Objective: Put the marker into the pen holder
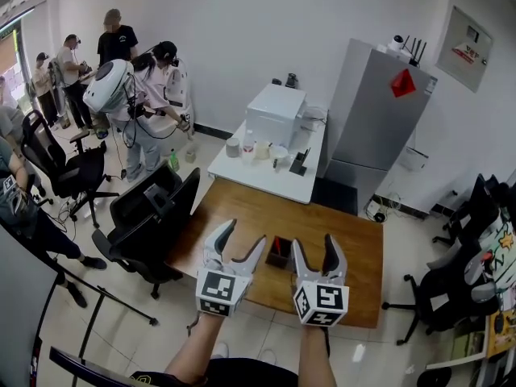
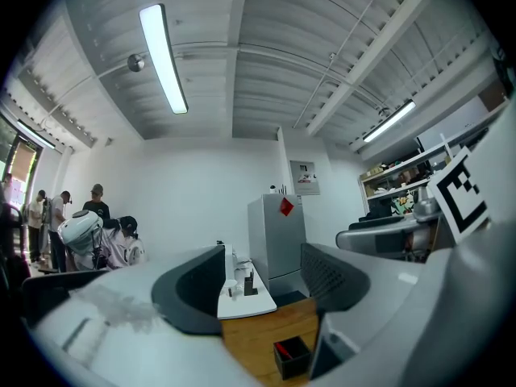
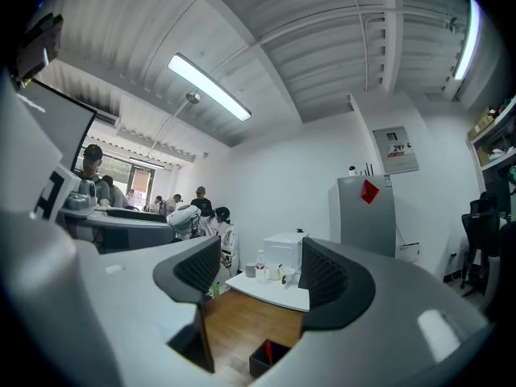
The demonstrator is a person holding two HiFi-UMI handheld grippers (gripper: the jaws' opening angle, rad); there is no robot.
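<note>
Held side by side nearest the lens, the person's white-and-grey left tool [image 1: 244, 234] and matching right tool [image 1: 314, 243], each carrying a cube of square markers, point out over a brown wooden counter [image 1: 266, 212]. In the left gripper view the left tool [image 2: 264, 256] has its dark ribbed jaws standing well apart with nothing between them. The right gripper view shows the right tool [image 3: 260, 248] just as wide and just as empty.

The wooden counter [image 2: 266, 333] fills the middle of the room. Behind it, against the white wall, stands a tall grey refrigerator [image 1: 375, 107] with a red diamond-shaped tag on its door. A long white counter [image 1: 262, 176] runs from the wooden one toward the wall and carries a white box [image 1: 276, 113] and a few small cups and bottles. A black office chair [image 1: 153, 216] sits at the wooden counter's left side, and several people [image 1: 121, 79] stand in the far left corner.

On the near part of the wooden counter sits a small black square pen holder [image 1: 280, 258], seen in the head view between the two tools and low between the jaws in both gripper views [image 2: 292, 359] [image 3: 260, 365], touched by neither tool. What appears to be a red marker [image 1: 276, 247] leans inside the pen holder, its tip showing above the rim [image 2: 287, 350] [image 3: 268, 351].
</note>
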